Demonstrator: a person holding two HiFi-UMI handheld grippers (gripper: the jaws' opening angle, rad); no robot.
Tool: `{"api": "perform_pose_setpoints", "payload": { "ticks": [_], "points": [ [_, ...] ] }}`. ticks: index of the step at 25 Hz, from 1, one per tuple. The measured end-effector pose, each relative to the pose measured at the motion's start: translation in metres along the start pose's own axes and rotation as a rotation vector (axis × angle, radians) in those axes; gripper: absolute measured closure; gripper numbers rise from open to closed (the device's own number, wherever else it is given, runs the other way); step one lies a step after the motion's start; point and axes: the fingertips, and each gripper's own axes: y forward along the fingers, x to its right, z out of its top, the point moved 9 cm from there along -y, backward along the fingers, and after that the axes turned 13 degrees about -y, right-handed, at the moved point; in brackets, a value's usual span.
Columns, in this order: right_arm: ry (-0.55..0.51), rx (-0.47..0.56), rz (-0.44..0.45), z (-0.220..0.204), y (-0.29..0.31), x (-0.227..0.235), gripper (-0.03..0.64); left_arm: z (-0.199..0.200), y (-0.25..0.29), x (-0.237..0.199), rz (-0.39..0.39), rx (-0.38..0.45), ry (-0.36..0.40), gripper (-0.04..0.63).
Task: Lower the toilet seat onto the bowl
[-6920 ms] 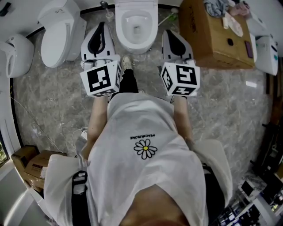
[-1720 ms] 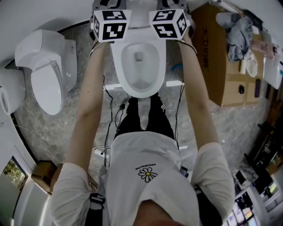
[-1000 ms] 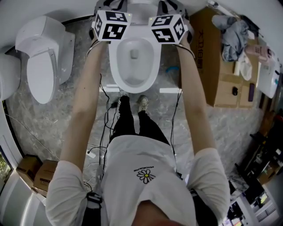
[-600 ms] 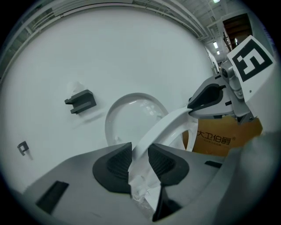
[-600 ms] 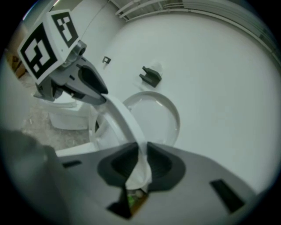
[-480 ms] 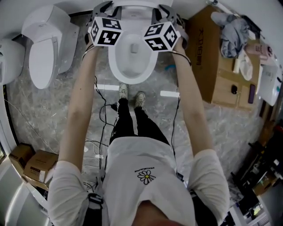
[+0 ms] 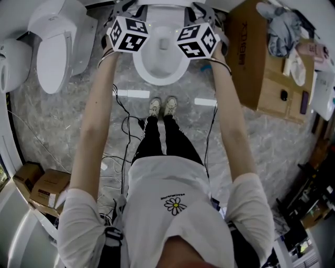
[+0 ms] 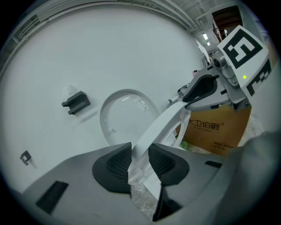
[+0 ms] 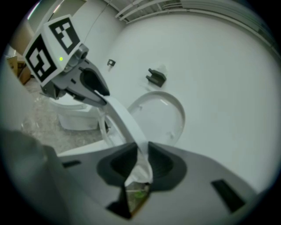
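Note:
The white toilet seat stands tilted, partway between the upright lid by the wall and the bowl. My left gripper is shut on the seat's left rim. My right gripper pinches the right rim of the seat; its jaws have just been opening a little, and the rim still sits between the pads. In the head view both grippers flank the bowl, left gripper and right gripper, with their marker cubes over the bowl's sides. Each gripper view shows the other gripper across the seat.
A second toilet stands to the left. A cardboard box with clothes on it sits close on the right. Cables trail over the marble floor by the person's feet. Small boxes lie at the lower left. A black bracket is on the wall.
Both grippers have come away from the wall and a little lower, bringing the seat forward off the lid. The person has stepped back, so the bowl sits higher in the head view.

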Motion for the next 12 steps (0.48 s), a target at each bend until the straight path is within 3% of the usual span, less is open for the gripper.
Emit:
{"api": "perform_pose_setpoints", "payload": {
  "ticks": [12],
  "points": [
    [0.063, -0.041, 0.003, -0.012, -0.026, -0.036, 0.511, -0.030, -0.025, 0.019, -0.047, -0.036, 0.066, 0.446]
  ]
}}
